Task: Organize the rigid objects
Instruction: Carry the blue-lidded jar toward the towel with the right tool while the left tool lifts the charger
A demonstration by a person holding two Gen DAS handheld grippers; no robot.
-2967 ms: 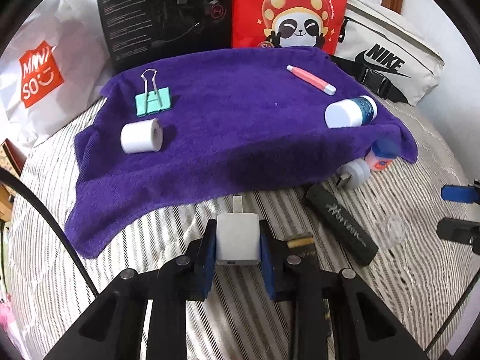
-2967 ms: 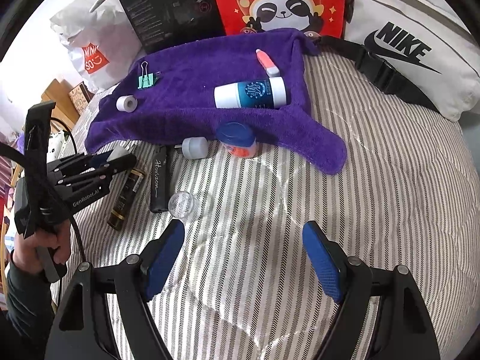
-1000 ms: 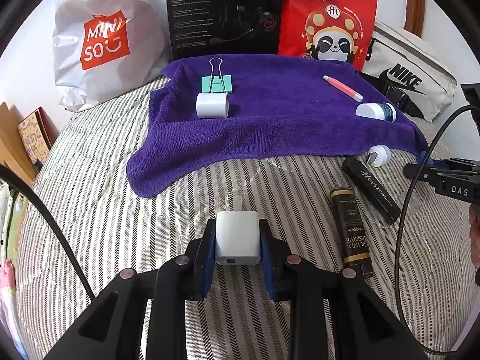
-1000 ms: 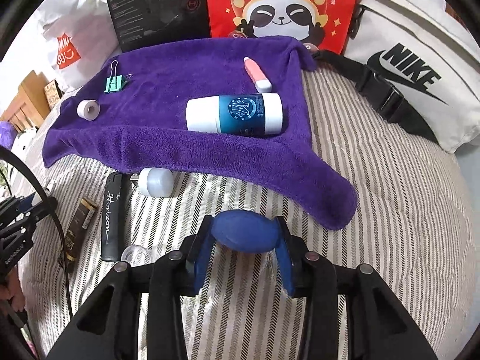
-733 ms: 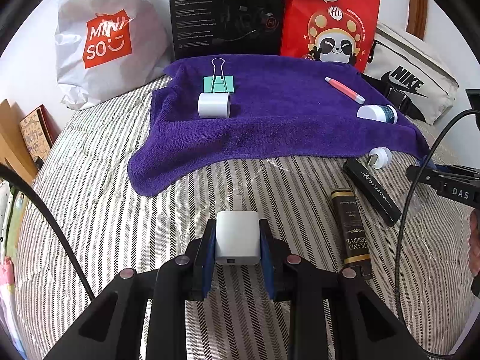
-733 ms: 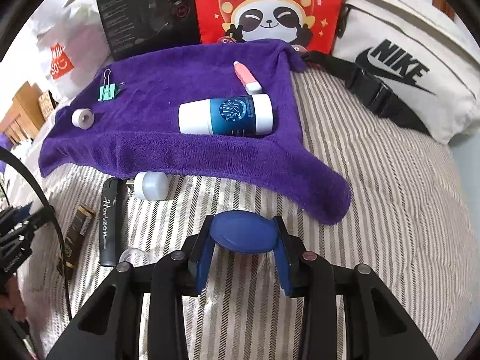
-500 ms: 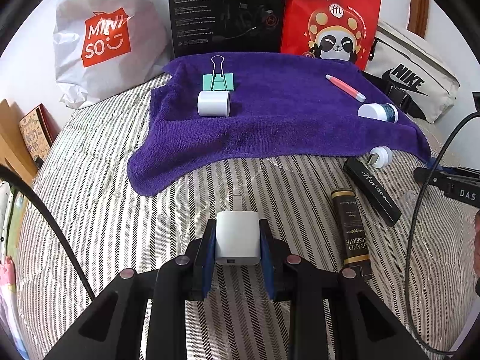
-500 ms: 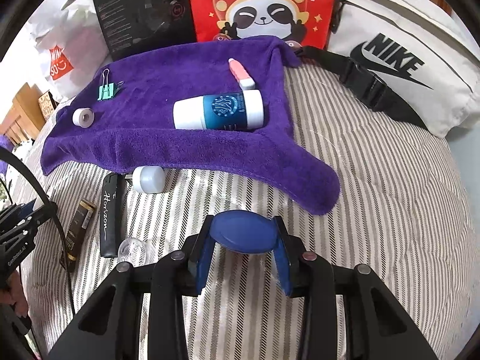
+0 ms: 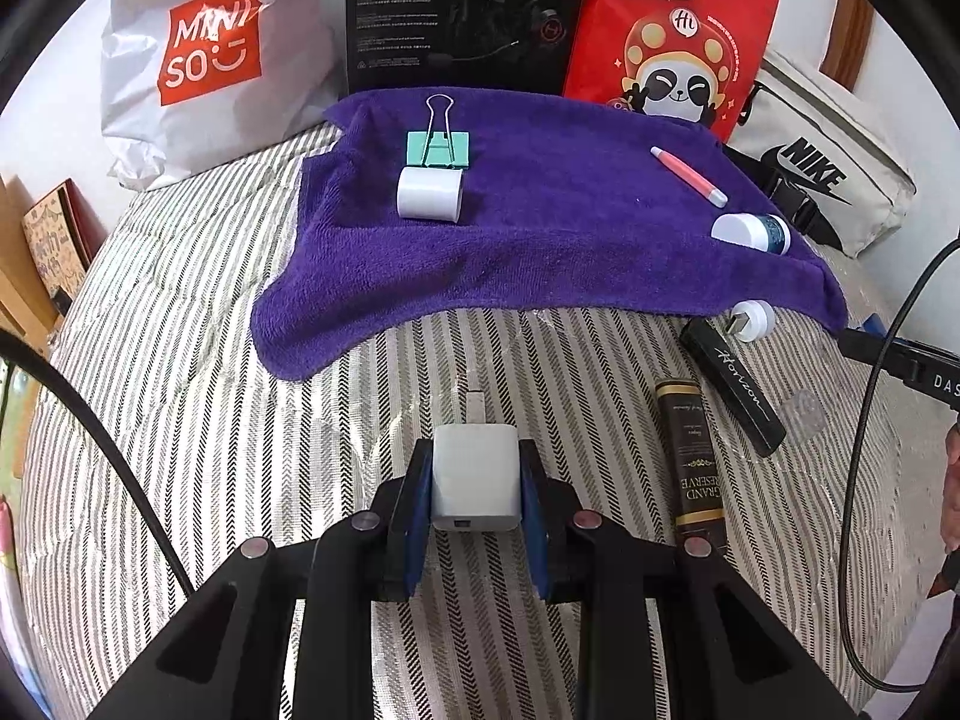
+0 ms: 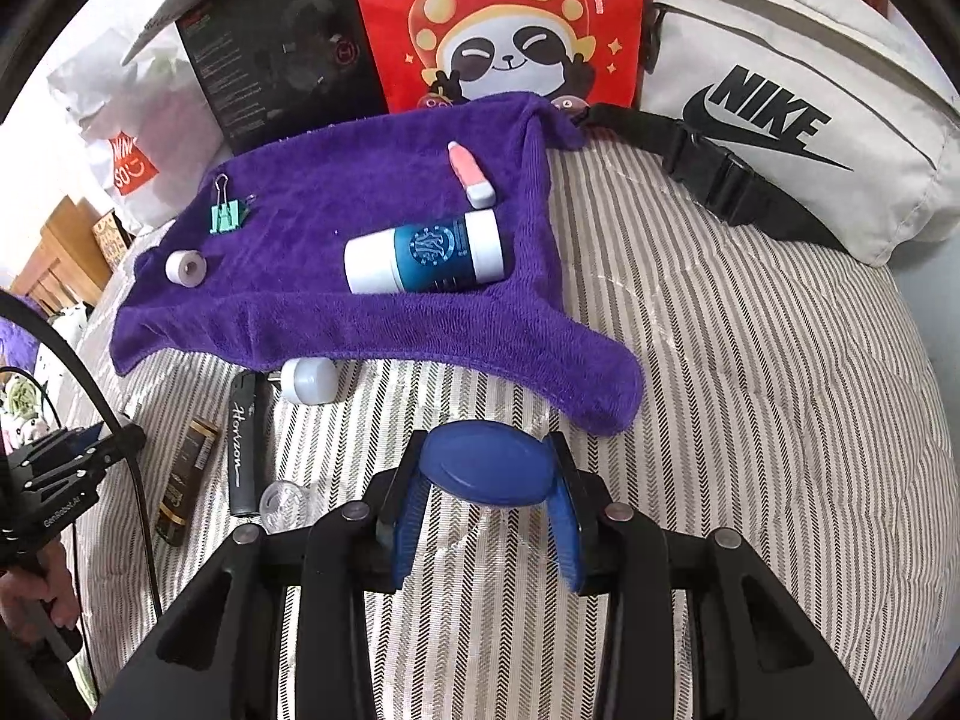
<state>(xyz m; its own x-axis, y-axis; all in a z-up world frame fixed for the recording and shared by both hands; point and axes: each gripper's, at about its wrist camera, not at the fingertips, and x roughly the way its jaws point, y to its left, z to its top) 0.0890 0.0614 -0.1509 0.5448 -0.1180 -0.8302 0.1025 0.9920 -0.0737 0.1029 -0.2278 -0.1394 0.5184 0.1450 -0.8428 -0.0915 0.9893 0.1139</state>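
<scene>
your left wrist view shows the whole miniso bag (image 9: 204,60) and the gold-lettered dark box (image 9: 693,462) lying lengthwise on the striped bedding (image 9: 180,396), while your right wrist view shows more of the nike bag (image 10: 798,120) and the full side of the blue-and-white bottle (image 10: 429,252) lying on the purple towel (image 10: 336,312). both views show the green binder clip (image 9: 438,144), the white tape roll (image 9: 429,195) just in front of it, and the pink tube (image 9: 687,177) on the towel. your left gripper (image 9: 477,480) is pinched on a white charger cube (image 9: 477,477), held over the bedding short of the towel's front edge. your right gripper (image 10: 489,489) is clamped on a blue-capped jar (image 10: 486,462), just short of the towel's near corner; below the cap the jar is hidden.
</scene>
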